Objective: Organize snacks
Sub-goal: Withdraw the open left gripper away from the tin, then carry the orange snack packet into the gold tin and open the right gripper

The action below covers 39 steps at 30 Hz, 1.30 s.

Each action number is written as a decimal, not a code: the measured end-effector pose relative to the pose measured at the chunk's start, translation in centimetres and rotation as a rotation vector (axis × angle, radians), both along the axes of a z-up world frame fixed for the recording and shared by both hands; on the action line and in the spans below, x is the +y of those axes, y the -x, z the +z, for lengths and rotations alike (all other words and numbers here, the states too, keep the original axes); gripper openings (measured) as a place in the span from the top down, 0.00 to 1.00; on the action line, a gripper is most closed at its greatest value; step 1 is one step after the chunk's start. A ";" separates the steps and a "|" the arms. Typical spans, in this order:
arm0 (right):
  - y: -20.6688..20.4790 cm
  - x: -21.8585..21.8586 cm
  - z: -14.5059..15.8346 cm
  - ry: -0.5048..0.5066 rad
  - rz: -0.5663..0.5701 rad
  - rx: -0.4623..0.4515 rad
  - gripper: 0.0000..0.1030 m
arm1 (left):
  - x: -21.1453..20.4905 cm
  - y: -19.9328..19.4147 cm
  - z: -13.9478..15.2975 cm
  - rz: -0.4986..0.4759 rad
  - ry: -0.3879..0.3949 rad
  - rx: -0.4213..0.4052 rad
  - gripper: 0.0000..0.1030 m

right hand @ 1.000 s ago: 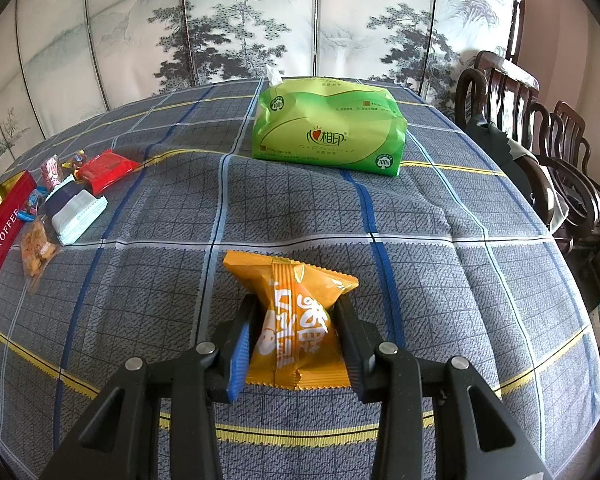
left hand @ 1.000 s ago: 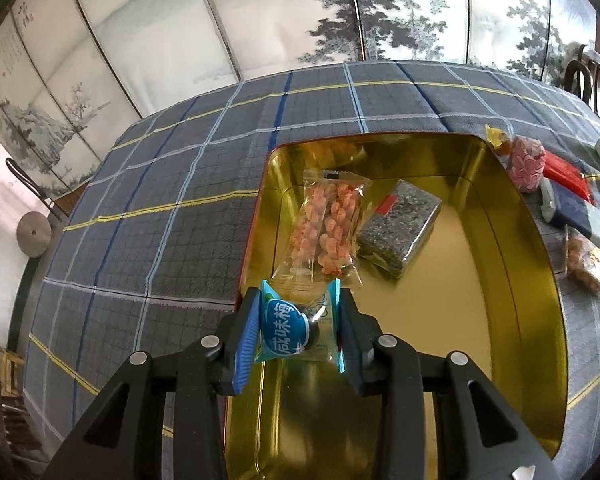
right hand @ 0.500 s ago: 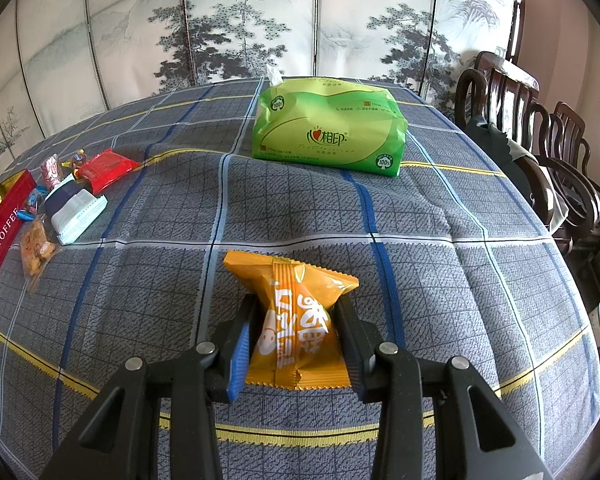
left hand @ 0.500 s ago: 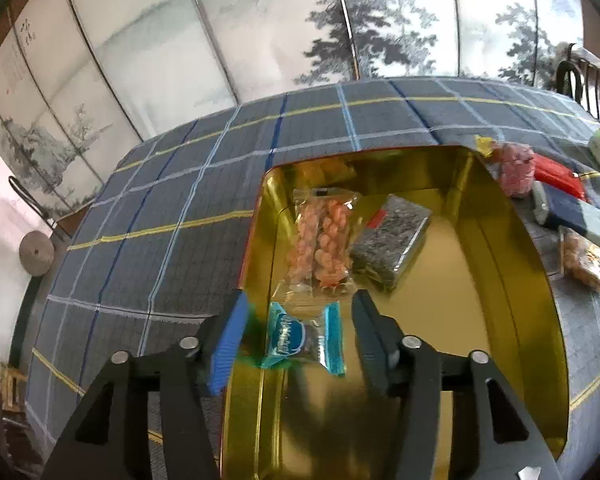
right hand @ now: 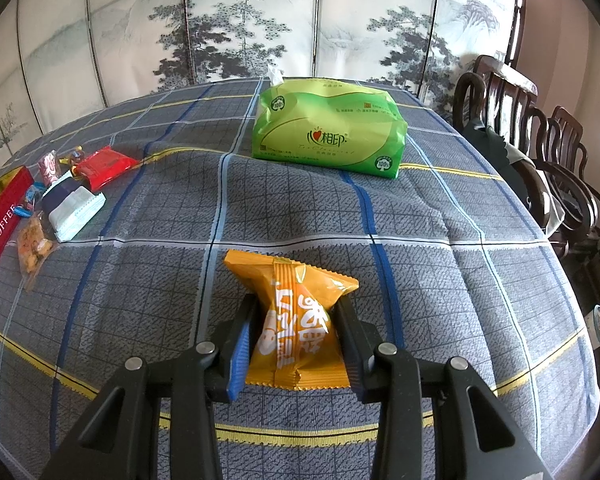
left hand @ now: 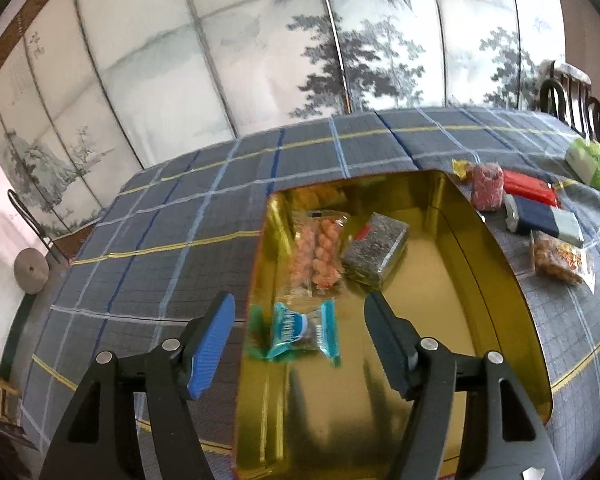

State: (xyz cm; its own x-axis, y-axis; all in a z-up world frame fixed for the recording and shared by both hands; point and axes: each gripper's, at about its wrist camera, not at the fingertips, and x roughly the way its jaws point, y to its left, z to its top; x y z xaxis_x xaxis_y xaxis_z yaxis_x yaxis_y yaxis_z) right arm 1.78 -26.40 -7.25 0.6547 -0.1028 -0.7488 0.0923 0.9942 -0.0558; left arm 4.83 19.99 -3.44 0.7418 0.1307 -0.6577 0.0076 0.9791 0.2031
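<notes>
In the left wrist view, the left gripper (left hand: 298, 328) is hovering over the gold tin (left hand: 496, 276) with its jaws spread wide and nothing between them. A teal candy (left hand: 300, 330) is lying on the tin floor at about 6 o'clock, with a bag of orange snacks (left hand: 318, 254) at 12 o'clock of it and a dark speckled packet (left hand: 376, 252) at 1 o'clock. So three items are sitting inside. At 3 o'clock of the tin, several snacks are waiting on the plaid tablecloth (left hand: 172, 220): a pink packet (left hand: 487, 192), a red wrapper (left hand: 530, 188), a navy packet (left hand: 540, 218) and a bag of nuts (left hand: 560, 260).

In the right wrist view, the right gripper (right hand: 296, 340) is squeezing an orange snack pack (right hand: 296, 320) that seems to be resting on the cloth. A green tissue pack (right hand: 328, 128) is sitting at 12 o'clock. I judge the sorting under halfway done.
</notes>
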 end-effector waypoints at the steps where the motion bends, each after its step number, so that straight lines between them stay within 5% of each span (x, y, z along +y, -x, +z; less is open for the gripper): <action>1: 0.0 -0.1 0.0 0.001 -0.002 0.000 0.62 | 0.7 0.4 0.2 0.016 0.011 -0.016 0.37; 10: 0.9 0.3 0.1 -0.033 -0.042 -0.004 0.62 | 10.3 2.0 0.9 0.246 0.224 -0.122 0.28; 20: 2.1 3.7 2.2 -0.087 0.005 -0.040 0.62 | 16.7 1.0 -3.7 0.411 0.335 -0.027 0.28; 30: 0.7 19.2 8.8 -0.125 0.380 -0.143 0.62 | 16.1 2.0 -3.2 0.443 0.301 -0.090 0.09; 39: -3.2 31.7 7.6 -0.208 0.622 -0.037 0.62 | 17.1 2.3 -3.0 0.491 0.337 -0.123 0.07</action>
